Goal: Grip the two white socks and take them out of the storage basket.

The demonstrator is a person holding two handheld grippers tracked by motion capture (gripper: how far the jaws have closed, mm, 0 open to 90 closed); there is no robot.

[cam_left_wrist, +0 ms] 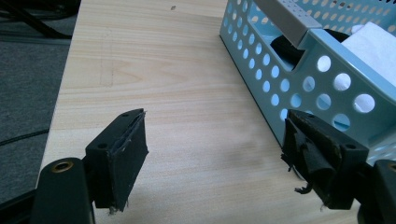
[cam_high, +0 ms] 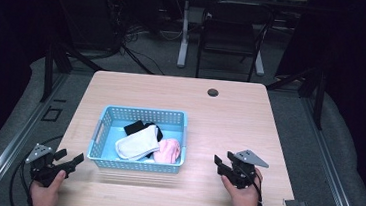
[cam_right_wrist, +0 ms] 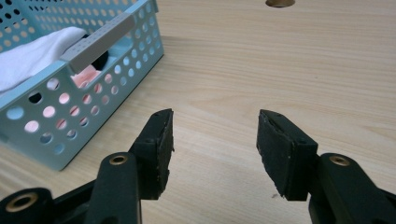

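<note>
I am holding my left gripper near the table's front-left corner and my right gripper toward its front-right edge, both with jaws spread wide and carrying nothing. The blue perforated basket is sitting between them, nearer the table's front edge than its back, with 3 pieces of soft clothing in it. I judge I am getting ready to reach in for 1 of them. To do this well, I am planning to lift a gripper over the basket's wall, come down from above, and pinch 1 fold only.

The white garment is lying on top in the middle, loosely folded. The pink one is bunched against the right wall, touching it. The black one is lying behind, partly covered.
</note>
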